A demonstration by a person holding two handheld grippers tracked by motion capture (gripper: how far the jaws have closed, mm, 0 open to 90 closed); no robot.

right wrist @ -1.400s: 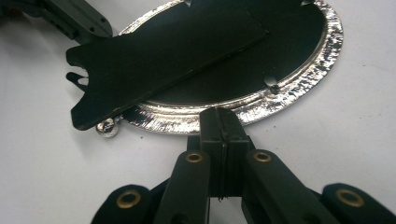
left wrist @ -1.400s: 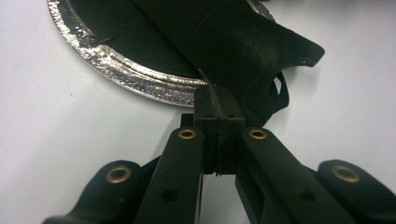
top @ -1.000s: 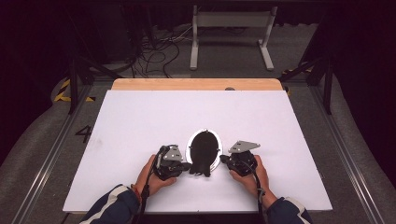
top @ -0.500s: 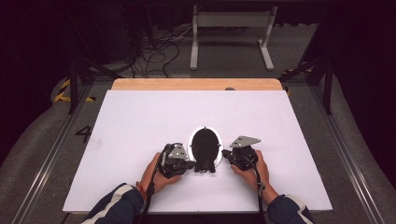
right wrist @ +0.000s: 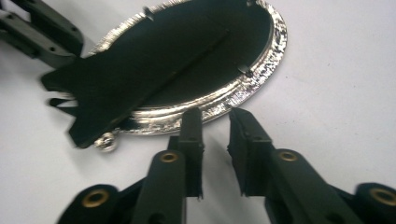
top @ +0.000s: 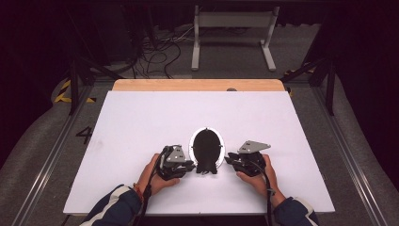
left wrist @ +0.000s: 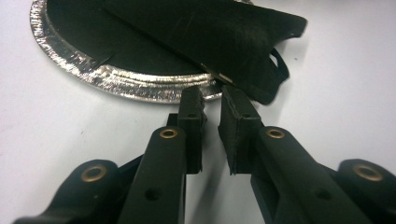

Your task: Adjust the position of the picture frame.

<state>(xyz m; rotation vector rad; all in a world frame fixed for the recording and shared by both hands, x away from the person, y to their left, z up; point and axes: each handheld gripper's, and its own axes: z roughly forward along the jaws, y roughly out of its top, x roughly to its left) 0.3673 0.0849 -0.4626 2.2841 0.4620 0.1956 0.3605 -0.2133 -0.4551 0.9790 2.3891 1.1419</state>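
Observation:
An oval silver-rimmed picture frame (top: 207,147) lies face down on the white table, its black back and easel stand (left wrist: 224,37) facing up. My left gripper (top: 192,165) lies at the frame's near left edge. Its jaws have just been opening and stand slightly apart with nothing between them (left wrist: 212,95), tips just short of the rim (left wrist: 116,79). My right gripper (top: 227,160) lies at the near right edge. Its jaws have also just been opening and hold nothing (right wrist: 215,116), just short of the rim (right wrist: 233,98). The stand's foot (right wrist: 93,112) overhangs the rim.
The white board (top: 141,122) covers the table, with a wooden strip (top: 197,84) along its far edge. Beyond it are cables (top: 160,52) and a white stand (top: 233,28) on the floor. Metal rails (top: 51,155) run along both sides.
Both hands have stayed beside the frame's near end, the right one shifting only slightly. The frame lies where it was.

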